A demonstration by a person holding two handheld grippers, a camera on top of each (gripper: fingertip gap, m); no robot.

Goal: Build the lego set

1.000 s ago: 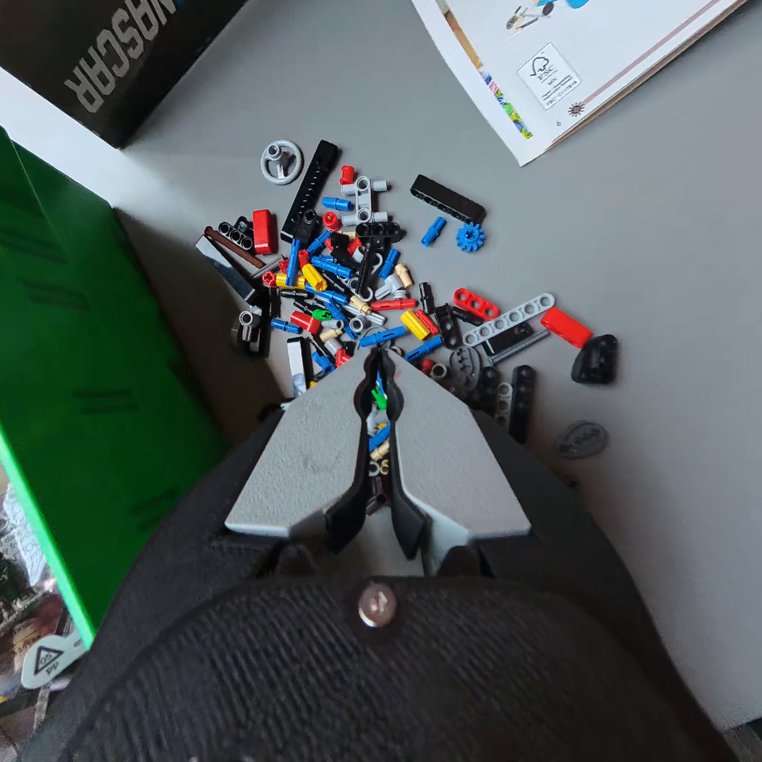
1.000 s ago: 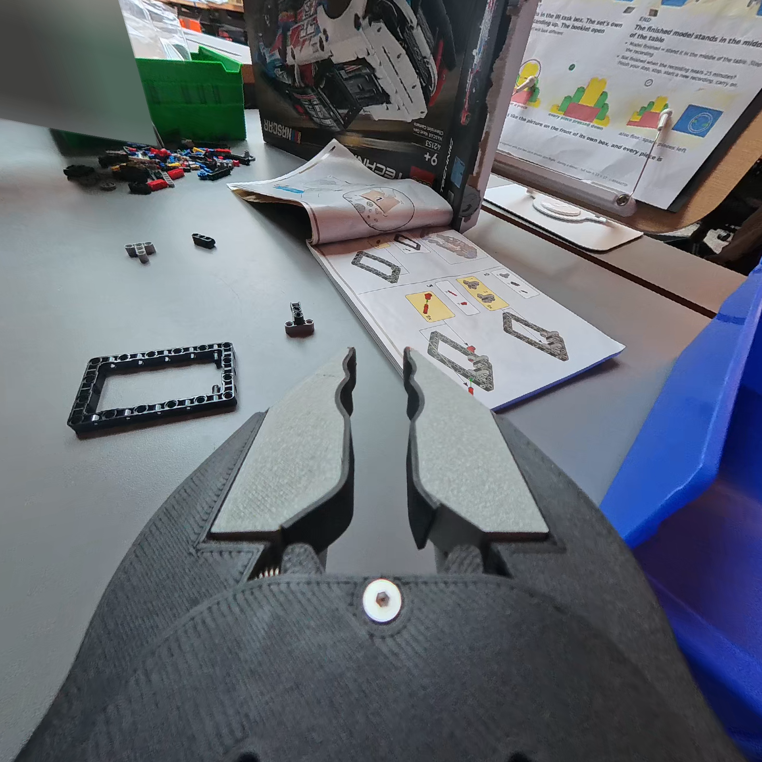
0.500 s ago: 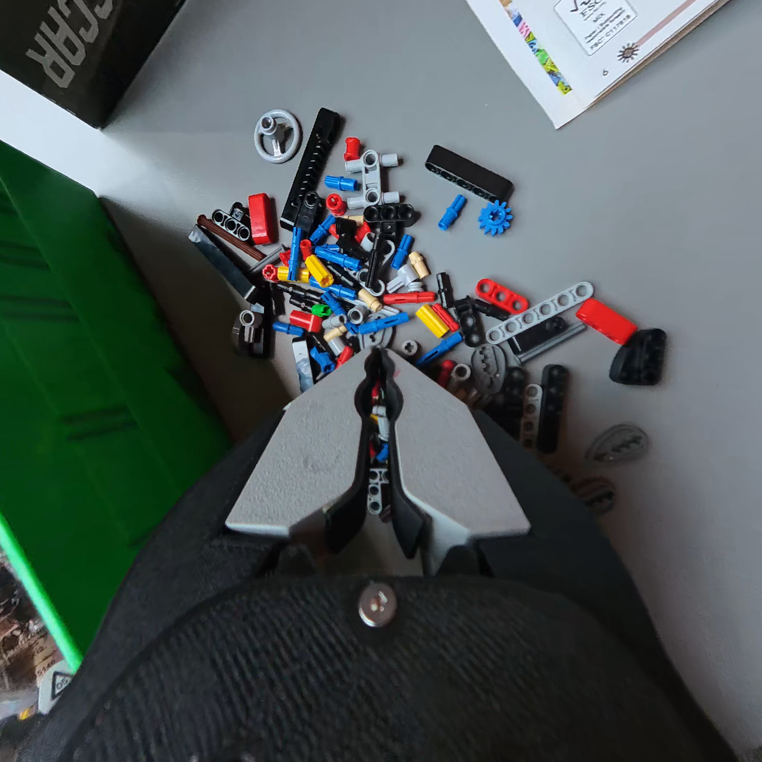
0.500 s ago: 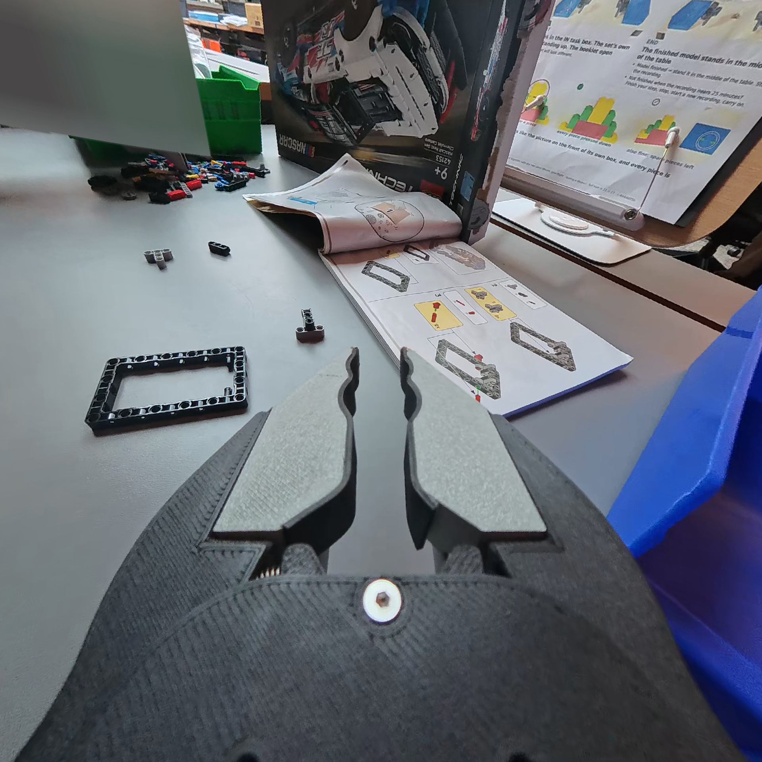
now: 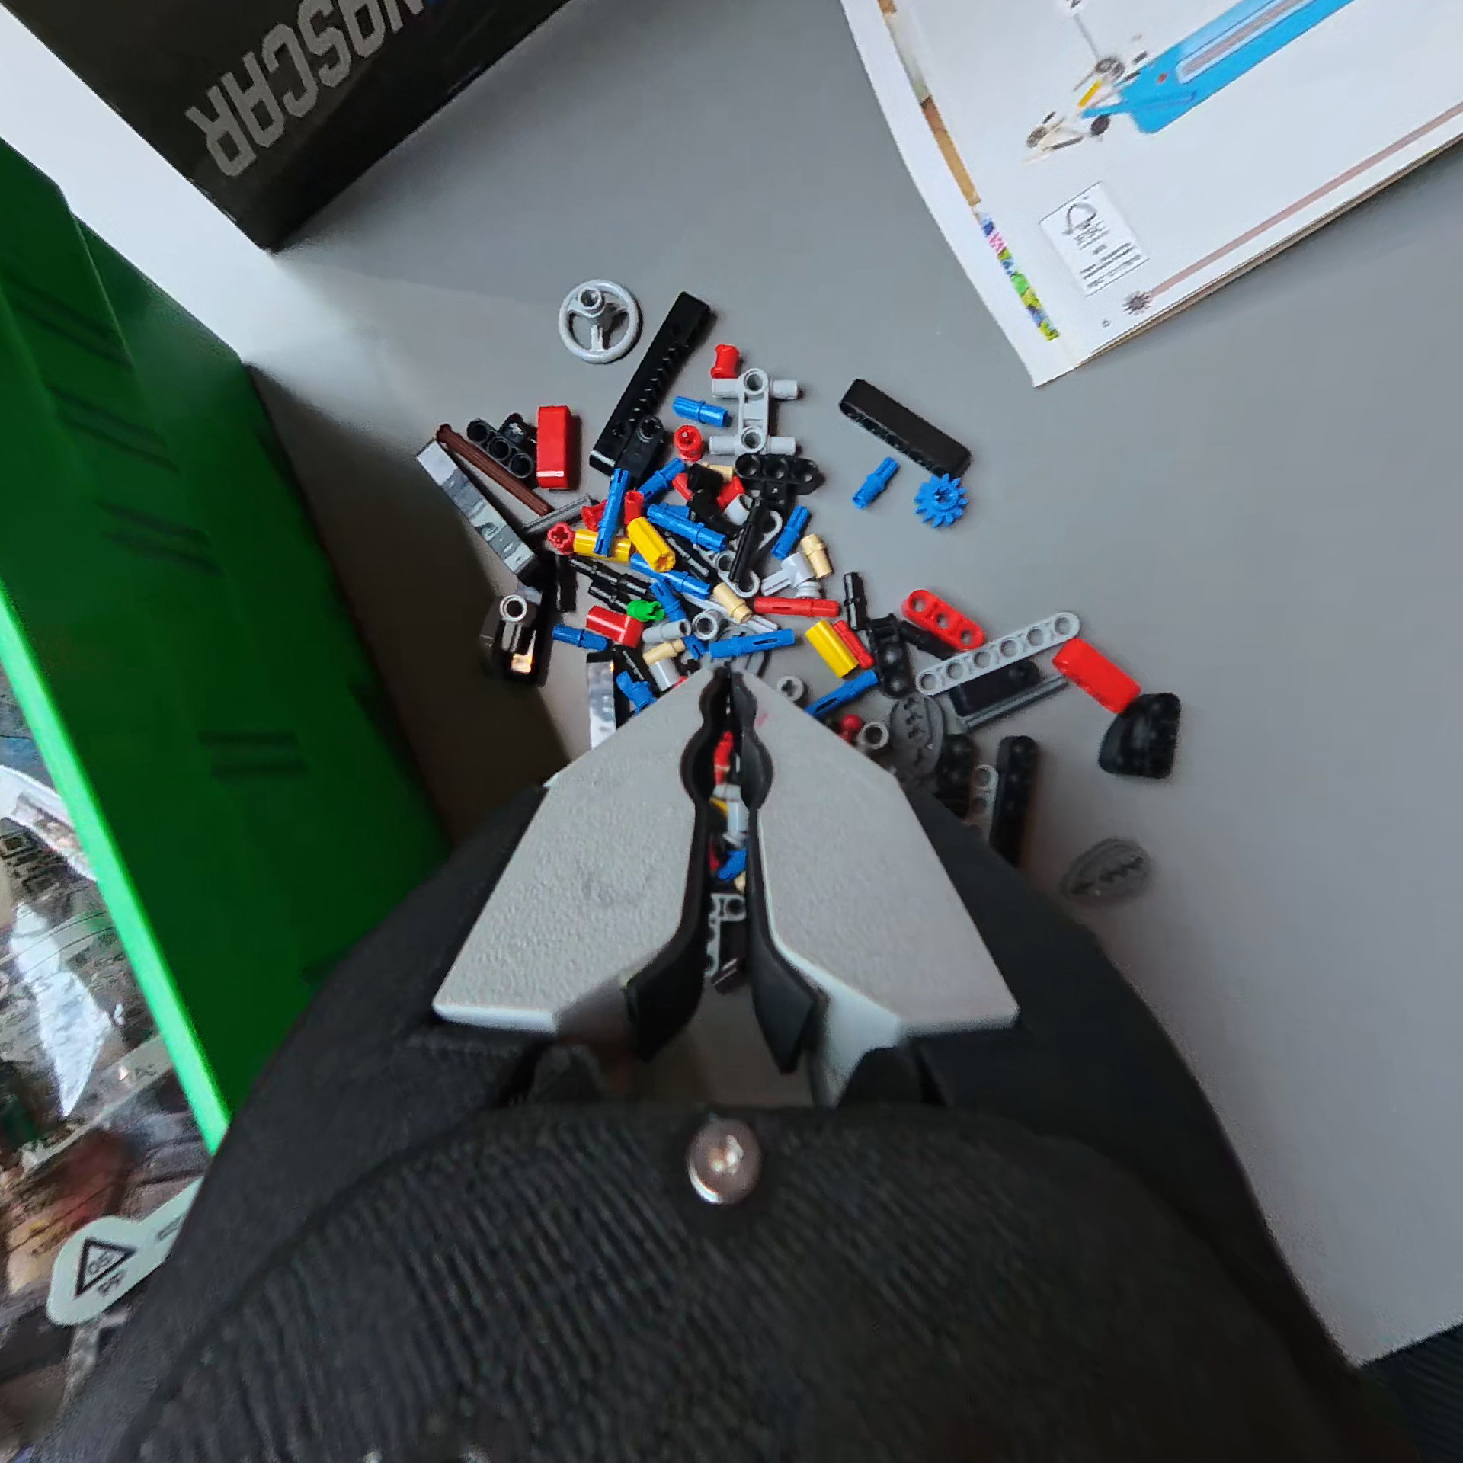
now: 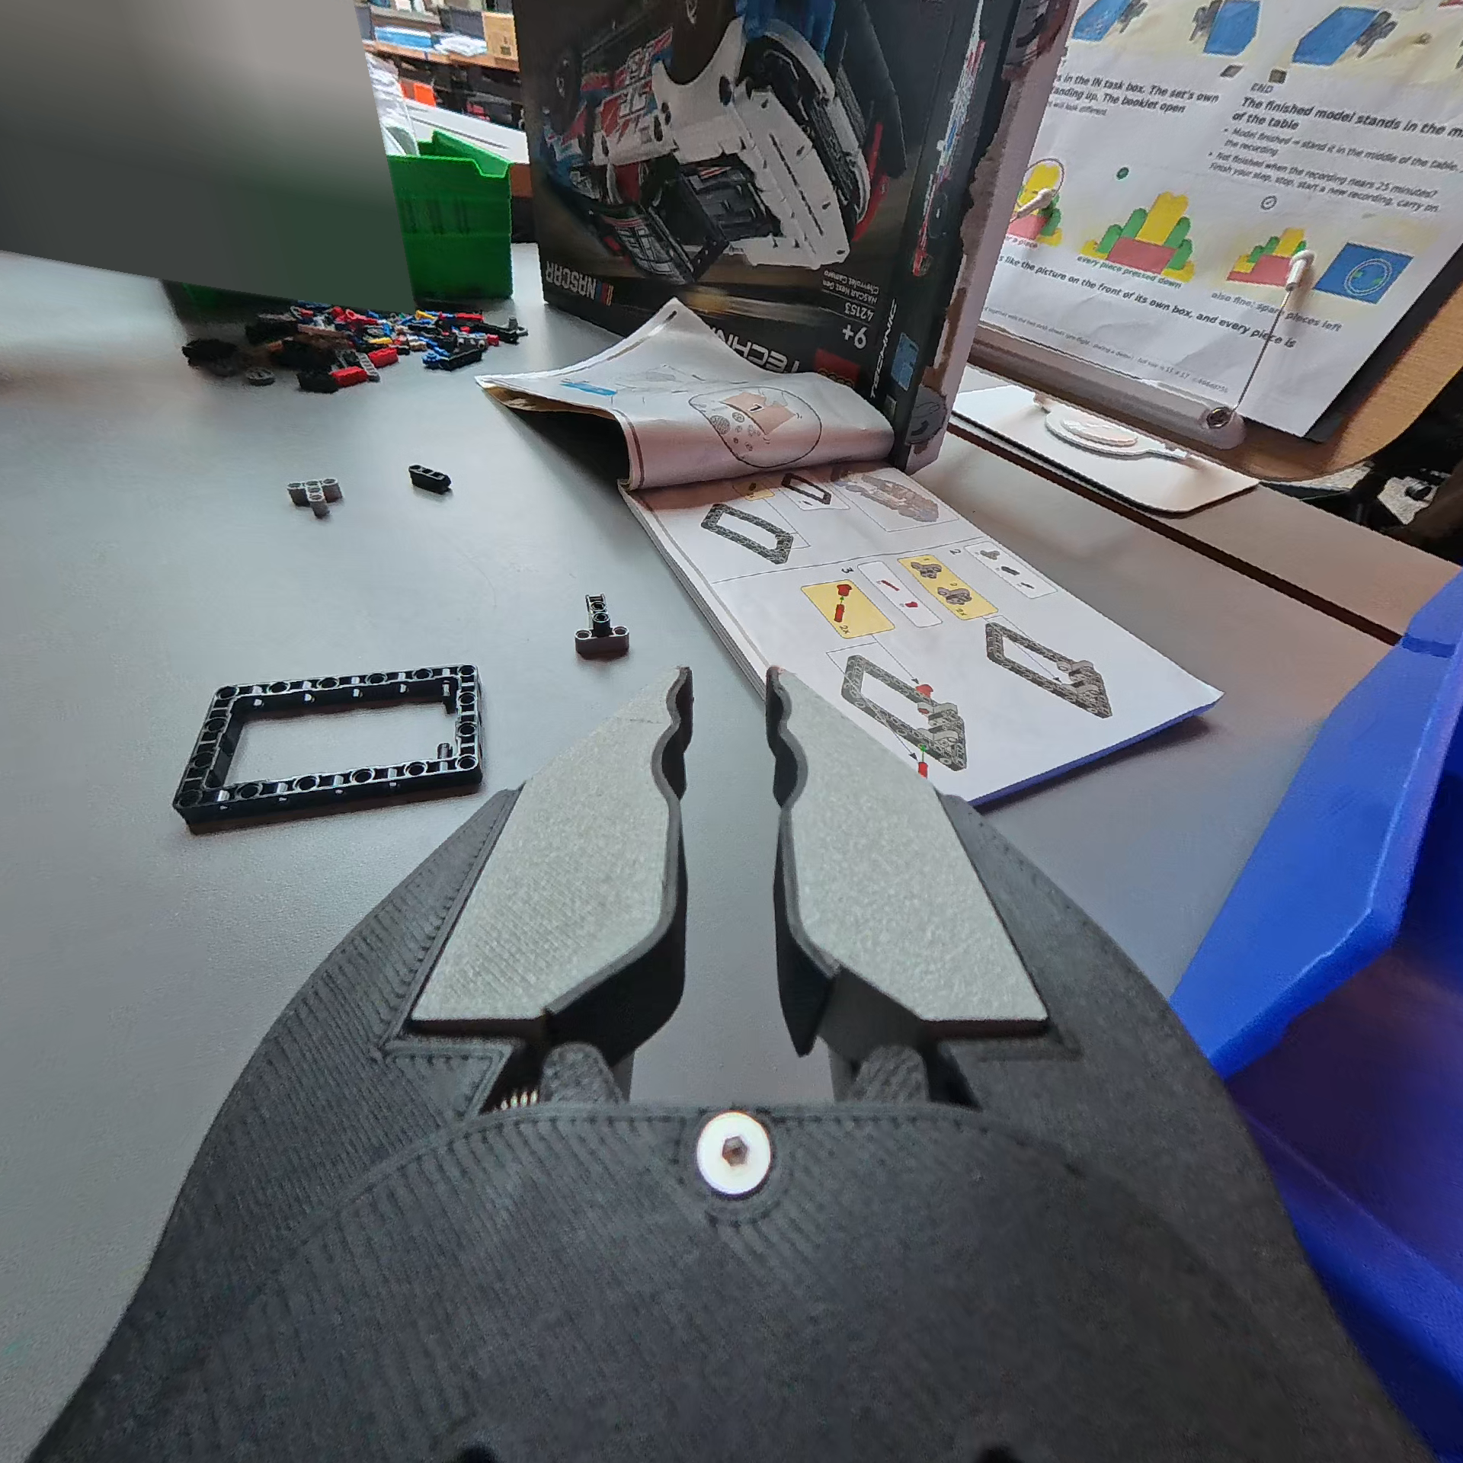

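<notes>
My left gripper (image 5: 727, 679) is shut, tips together, pointing down over the near edge of a pile of small loose lego pieces (image 5: 712, 554); only table pieces show through the slit between its fingers. The pile also shows far off in the right wrist view (image 6: 356, 348). My right gripper (image 6: 728, 689) is open a little and empty, low over the grey table. A black rectangular lego frame (image 6: 332, 784) lies flat to its left. A small dark T-shaped piece (image 6: 602, 629) stands just ahead of it.
The open instruction booklet (image 6: 910, 617) lies ahead right, against the upright set box (image 6: 712, 158). A grey piece (image 6: 315, 495) and a short black beam (image 6: 430, 478) lie farther back. A green bin (image 5: 158, 633) stands left of the pile. A blue bin (image 6: 1346, 871) is at my right. Tip to tip, the grippers are about 55 cm apart.
My left gripper has shifted a little over the pile, staying shut. My right gripper has drifted slightly and its jaws have narrowed a touch.
</notes>
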